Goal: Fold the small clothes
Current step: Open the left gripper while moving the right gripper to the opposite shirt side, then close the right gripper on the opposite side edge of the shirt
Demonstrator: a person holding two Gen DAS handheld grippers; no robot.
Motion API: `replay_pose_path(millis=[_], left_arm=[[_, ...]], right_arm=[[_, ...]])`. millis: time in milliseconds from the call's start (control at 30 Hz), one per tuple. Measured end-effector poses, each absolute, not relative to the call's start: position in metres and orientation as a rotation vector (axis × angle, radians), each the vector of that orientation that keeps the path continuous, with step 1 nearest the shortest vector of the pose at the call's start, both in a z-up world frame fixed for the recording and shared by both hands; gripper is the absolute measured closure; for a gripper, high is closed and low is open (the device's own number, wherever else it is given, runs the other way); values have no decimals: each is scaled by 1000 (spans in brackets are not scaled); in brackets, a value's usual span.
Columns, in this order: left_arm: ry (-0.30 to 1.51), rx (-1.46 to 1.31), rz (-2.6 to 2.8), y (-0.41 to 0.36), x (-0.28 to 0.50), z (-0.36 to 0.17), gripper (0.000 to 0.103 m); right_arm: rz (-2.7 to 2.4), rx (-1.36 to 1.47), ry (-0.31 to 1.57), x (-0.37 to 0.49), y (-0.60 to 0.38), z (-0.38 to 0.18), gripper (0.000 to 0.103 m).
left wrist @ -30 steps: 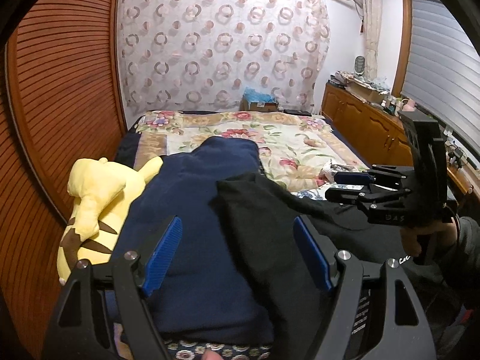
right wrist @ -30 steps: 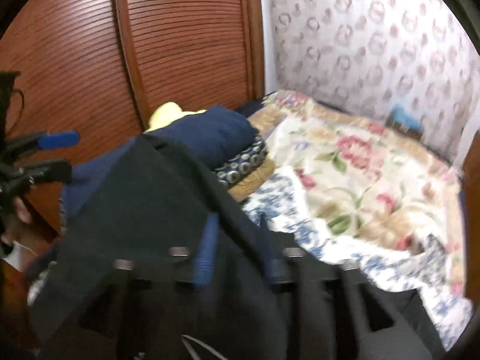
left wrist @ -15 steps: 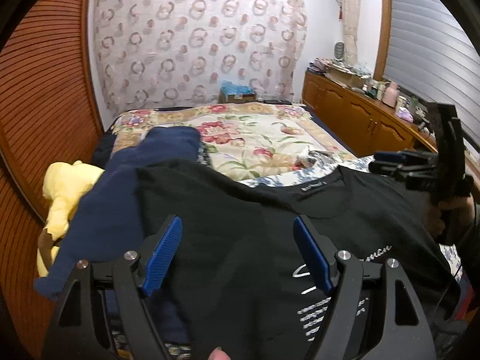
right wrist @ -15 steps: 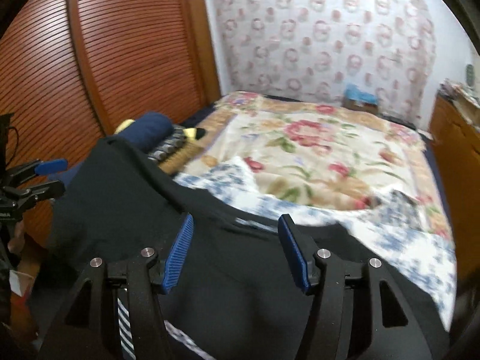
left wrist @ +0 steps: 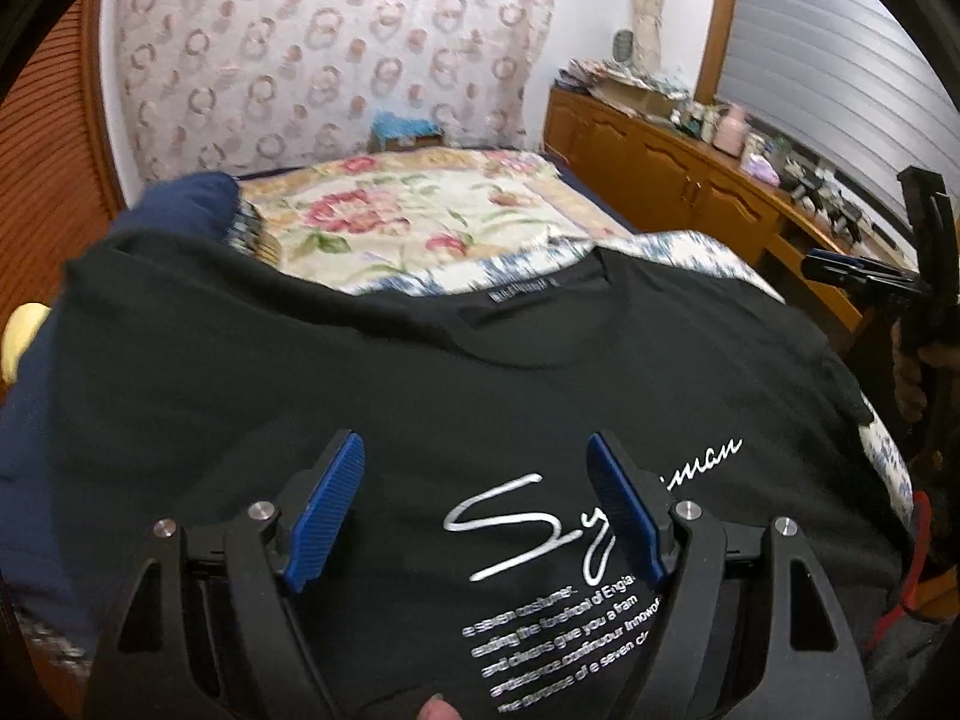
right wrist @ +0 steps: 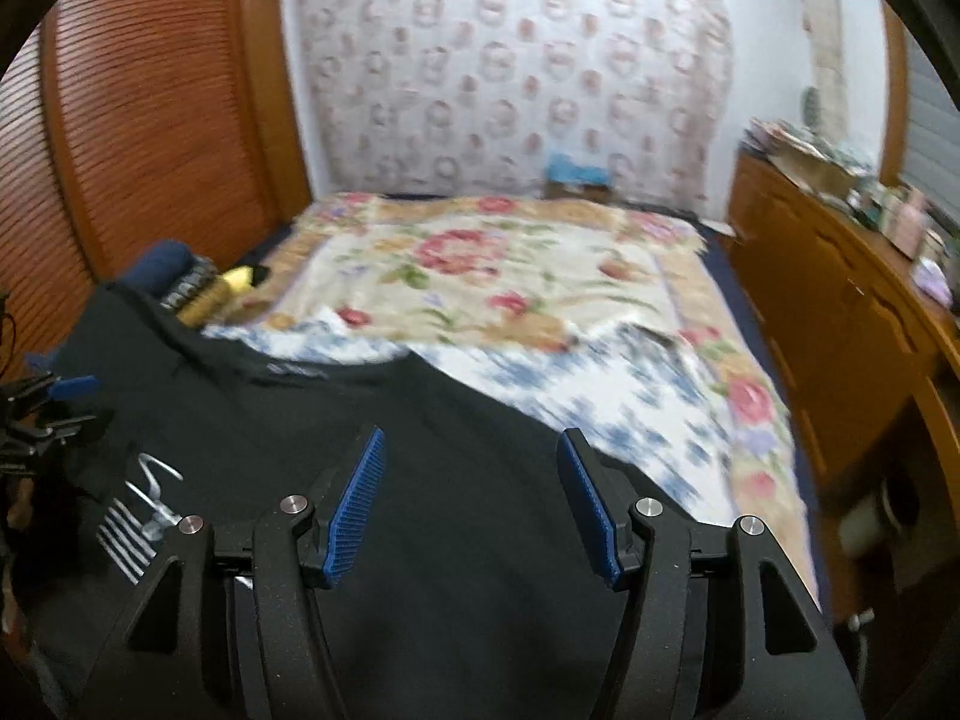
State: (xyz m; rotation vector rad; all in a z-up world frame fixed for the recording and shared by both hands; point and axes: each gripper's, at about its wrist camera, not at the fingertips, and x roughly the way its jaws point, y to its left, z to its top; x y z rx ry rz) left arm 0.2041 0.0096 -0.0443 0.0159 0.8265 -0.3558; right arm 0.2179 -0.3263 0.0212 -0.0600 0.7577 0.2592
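Observation:
A black T-shirt [left wrist: 420, 372] with white script print lies front-up, spread over the near end of the bed, collar toward the far wall. My left gripper [left wrist: 474, 450] hovers open over its chest print, with nothing between the blue pads. My right gripper [right wrist: 473, 444] is open above the shirt's [right wrist: 288, 420] other side, its pads clear of the cloth. Each gripper shows in the other's view: the right gripper [left wrist: 840, 267] at the far right edge, the left gripper [right wrist: 60, 402] at the left edge.
A floral quilt [left wrist: 390, 222] covers the bed, with a blue-and-white sheet [right wrist: 630, 396] under the shirt. A navy bundle [left wrist: 180, 204] and a yellow plush toy [left wrist: 21, 330] lie at the left. A slatted wardrobe [right wrist: 150, 120] stands left, a cluttered wooden sideboard [left wrist: 690, 180] right.
The shirt went from bunched over the navy bundle to spread flat with its print showing. The right gripper's jaws widened off the cloth and it swung right. The left gripper moved right and lower.

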Motion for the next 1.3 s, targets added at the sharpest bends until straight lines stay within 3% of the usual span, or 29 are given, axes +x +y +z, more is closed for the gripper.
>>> replay_pose_path(millis=[367,800,867,933,967,1100,1300], left_arm=[[917,74,-401,-25,211,-81,26],[893,145,-386,-36,207,-89,26],[896,146,-390,-36,208,-89,23],[906,169,-405,-41,208,-91,11],[906,175,-405,-43,209,-92,10],[913,175,-414,-43,210,-93,5],[915,182,-410,-46,209,-94,2]], right_arm=[[33,-10,916,172,-420,-37,42],[11,65,978,145,-439,-50,42],[12,71,979,143,-439,-51,42],[17,73,978,140,-438,-52,43],[21,75,978,139,-437,-52,44],[14,57,972,138,-436,-50,51],[-12,-25,961,136,-431,-46,71]])
